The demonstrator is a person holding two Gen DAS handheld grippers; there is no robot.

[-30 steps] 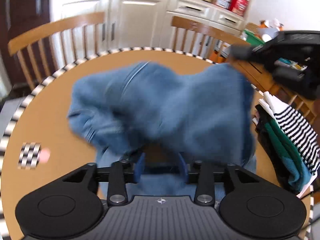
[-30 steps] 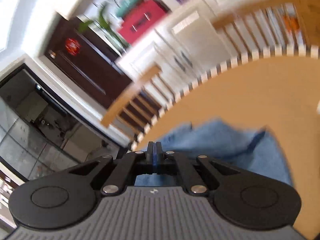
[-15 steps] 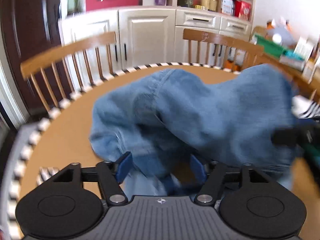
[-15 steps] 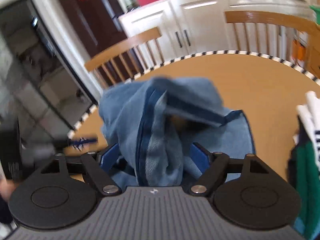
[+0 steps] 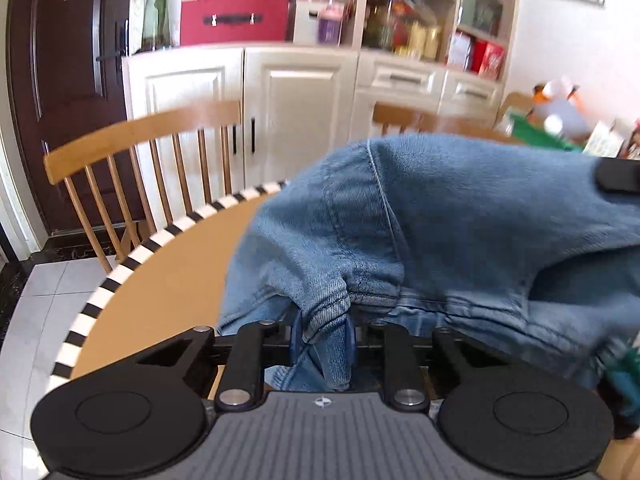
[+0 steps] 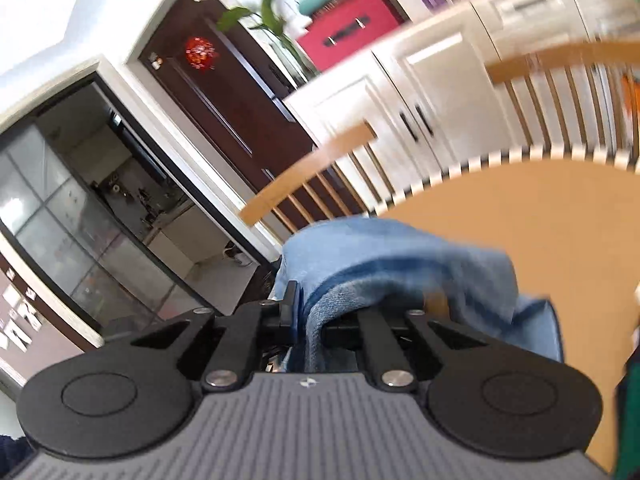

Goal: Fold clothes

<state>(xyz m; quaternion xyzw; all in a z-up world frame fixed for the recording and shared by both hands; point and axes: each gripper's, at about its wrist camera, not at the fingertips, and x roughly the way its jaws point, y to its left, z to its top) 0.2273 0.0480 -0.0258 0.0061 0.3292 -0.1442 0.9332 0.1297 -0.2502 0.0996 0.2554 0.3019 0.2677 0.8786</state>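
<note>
Both grippers, your left (image 5: 322,334) and right (image 6: 307,312), are closing narrow on bunched folds of the jeans (image 5: 440,220) above the table (image 5: 168,280).

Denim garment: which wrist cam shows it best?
Left wrist: the denim garment fills the frame, seams sharp, a fold between the closing left gripper. Right wrist shows only a blurred bunch at the closing right gripper.
</note>
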